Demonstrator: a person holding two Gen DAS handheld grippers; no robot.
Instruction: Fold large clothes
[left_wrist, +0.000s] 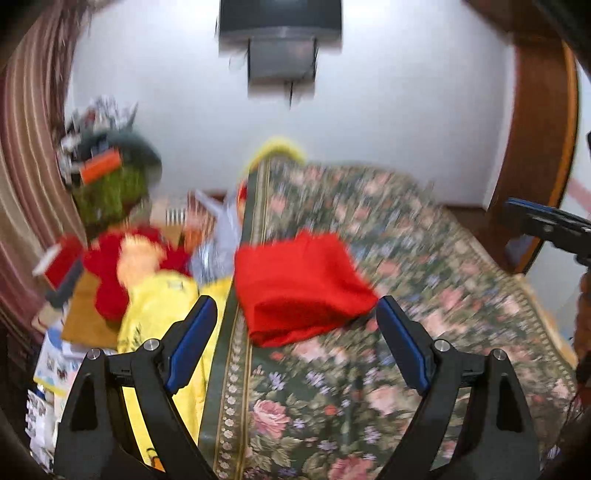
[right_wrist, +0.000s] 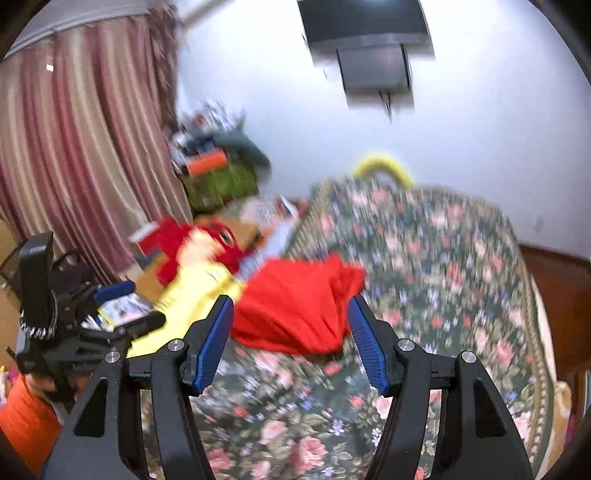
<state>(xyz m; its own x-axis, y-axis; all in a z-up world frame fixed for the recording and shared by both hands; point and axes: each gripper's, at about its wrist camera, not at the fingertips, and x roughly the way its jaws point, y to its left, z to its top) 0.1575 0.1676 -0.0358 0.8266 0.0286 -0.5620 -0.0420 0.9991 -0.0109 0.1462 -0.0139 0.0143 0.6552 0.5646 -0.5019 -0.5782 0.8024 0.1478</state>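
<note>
With the red garment lying folded on the flowered bedspread, near its left edge, my left gripper and right gripper both gape empty above it, so I should next square any loose edges gently.

A white wall backs the room, with a dark television mounted high on it. A striped pink curtain hangs at the left. A floral green bedspread covers the bed, and a curved wooden frame stands at the right.
</note>
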